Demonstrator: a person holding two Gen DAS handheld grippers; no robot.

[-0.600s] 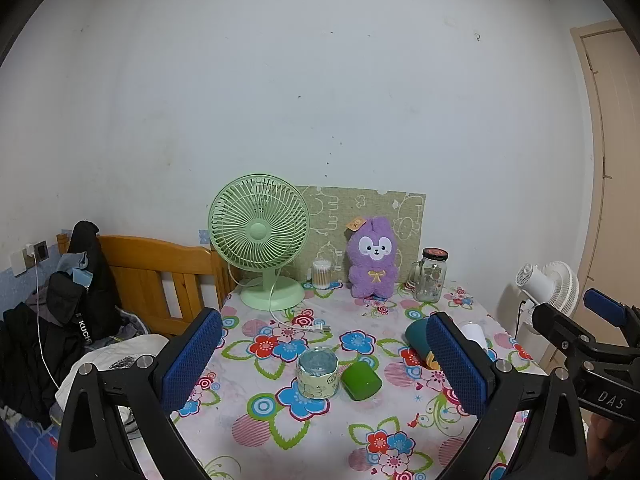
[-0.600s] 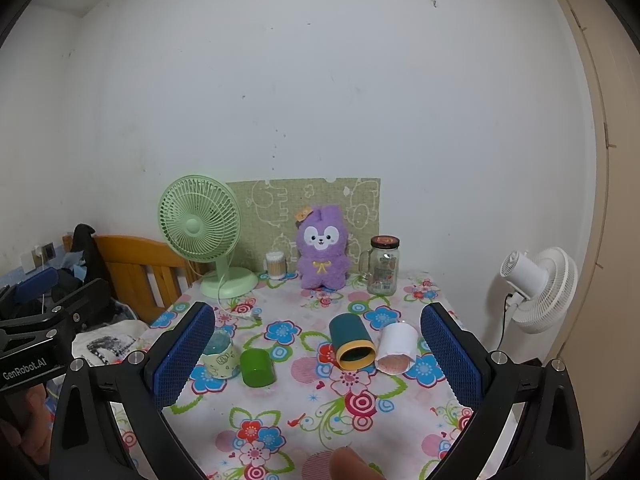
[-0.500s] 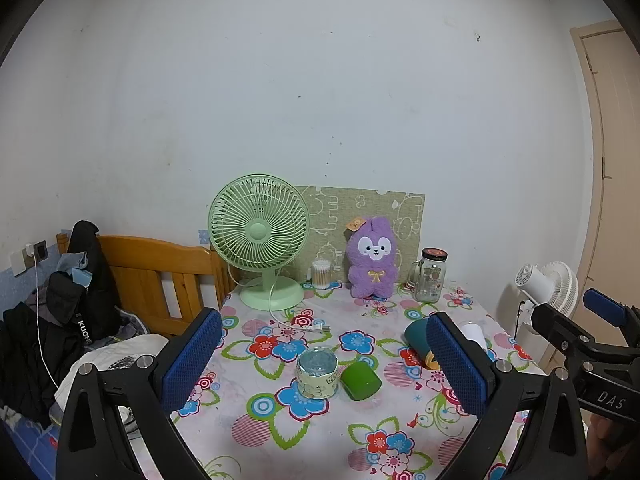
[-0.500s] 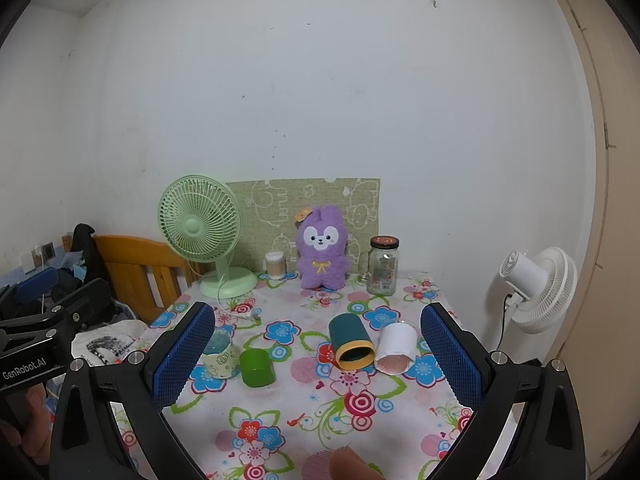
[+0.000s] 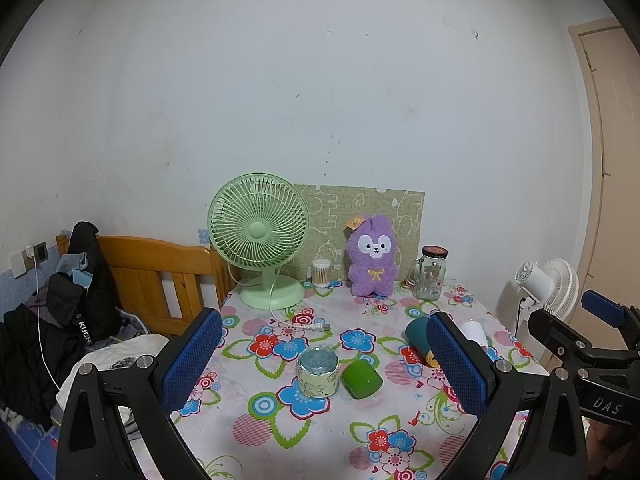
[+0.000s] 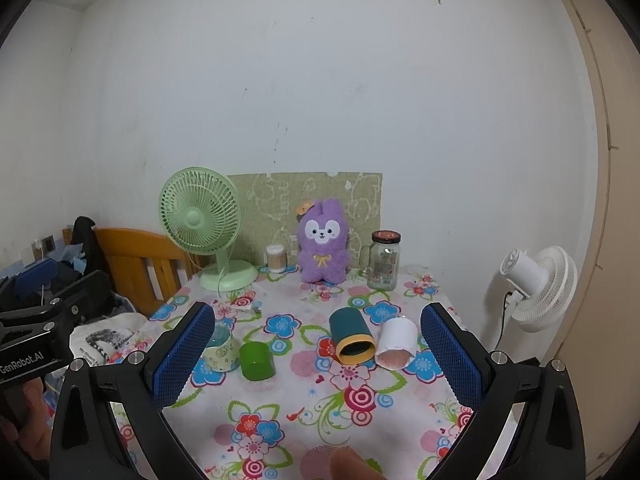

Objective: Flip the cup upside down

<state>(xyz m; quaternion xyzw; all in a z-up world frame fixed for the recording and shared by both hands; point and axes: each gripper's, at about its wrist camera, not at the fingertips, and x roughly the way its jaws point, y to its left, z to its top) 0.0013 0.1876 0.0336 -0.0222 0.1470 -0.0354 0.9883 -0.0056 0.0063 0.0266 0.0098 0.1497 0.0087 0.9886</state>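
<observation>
Several cups sit on the flowered tablecloth (image 6: pixel 304 412). A pale patterned cup (image 5: pixel 318 372) stands upside down, also seen behind the left finger in the right wrist view (image 6: pixel 219 354). A green cup (image 5: pixel 361 379) (image 6: pixel 257 361) is beside it. A teal cup with a yellow rim (image 6: pixel 352 335) (image 5: pixel 416 334) and a white cup (image 6: pixel 397 343) (image 5: pixel 472 330) lie on their sides. My left gripper (image 5: pixel 320 364) and right gripper (image 6: pixel 316 354) are open and empty, held above the table's near edge.
A green desk fan (image 5: pixel 259 240), a cotton-swab jar (image 5: pixel 321 273), a purple plush toy (image 5: pixel 372 258) and a glass jar (image 5: pixel 430 274) stand along the back wall. A wooden headboard with clothes (image 5: pixel 80 280) is at left. A white fan (image 6: pixel 536 286) stands at right.
</observation>
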